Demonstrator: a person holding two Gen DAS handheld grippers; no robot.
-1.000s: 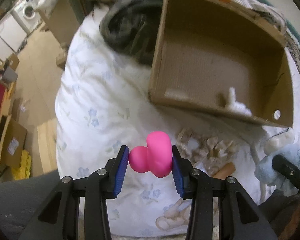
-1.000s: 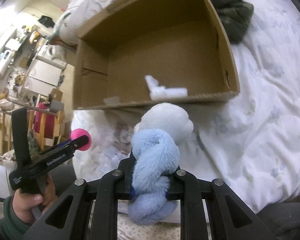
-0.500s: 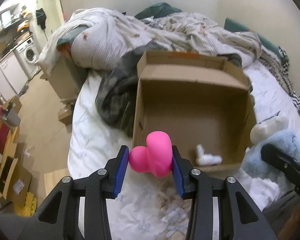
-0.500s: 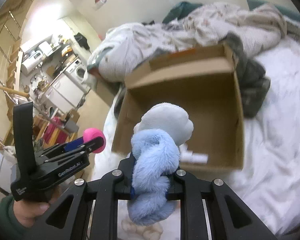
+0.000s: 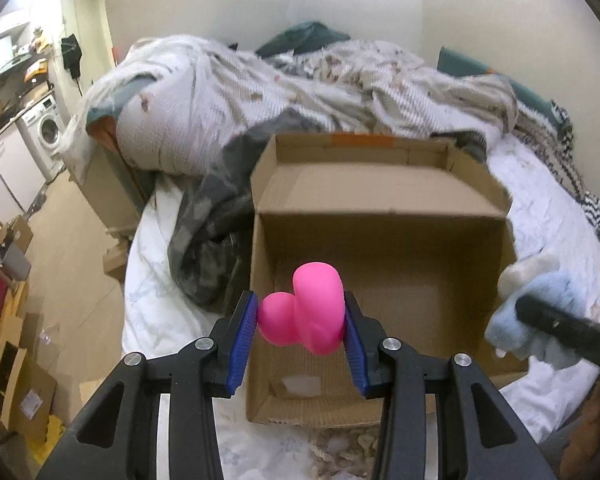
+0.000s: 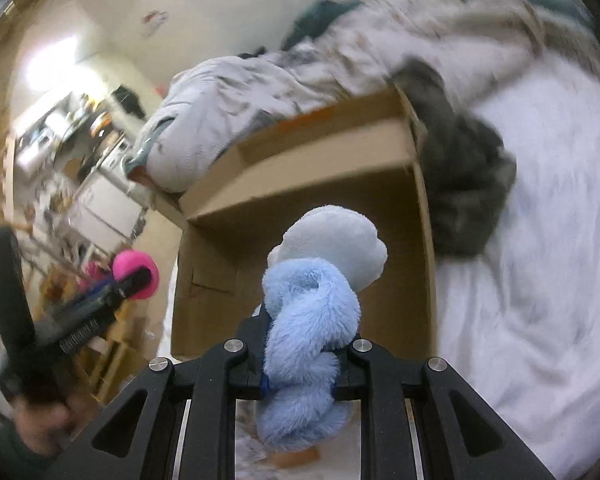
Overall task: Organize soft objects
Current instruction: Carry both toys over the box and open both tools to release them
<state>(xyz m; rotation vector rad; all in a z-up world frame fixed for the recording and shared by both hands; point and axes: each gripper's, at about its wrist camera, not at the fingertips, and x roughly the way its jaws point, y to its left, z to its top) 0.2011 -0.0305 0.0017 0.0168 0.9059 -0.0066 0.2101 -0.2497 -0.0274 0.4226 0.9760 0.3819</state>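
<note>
Left gripper (image 5: 300, 322): two black arms with blue pads, closed onto a bright pink soft toy, held in the air in front of the open box
Pink soft toy (image 5: 304, 314): smooth and rounded, one tall lobe with a smaller lobe on its left, pinched on both sides by the blue pads (image 5: 244, 340); in the right wrist view it shows as a pink ball (image 6: 137, 275) at the tip of the other gripper, to the left of the box
Right gripper (image 6: 302, 360): black arms drawn in narrow, clamped on a fluffy blue plush toy, held in front of the box's near wall
Blue plush toy (image 6: 312, 320): pale blue twisted fur with a smoother, whiter rounded part above it; in the left wrist view it sits at the right edge (image 5: 540, 312), just beside the box's right wall
Cardboard box (image 5: 380, 184): brown, open at the top, flaps up, resting on the bed; a pale scrap lies on its floor near the front, too blurred to name
Bed (image 5: 552, 224): white sheet with a faint flower print, under and around the box
Dark grey garment (image 5: 212, 240): crumpled against the box's left side
Rumpled blankets (image 5: 300, 80): pale, piled behind the box
Washing machine (image 5: 46, 130): far left, in the background
Picture quality: right wrist view is motion-blurred
</note>
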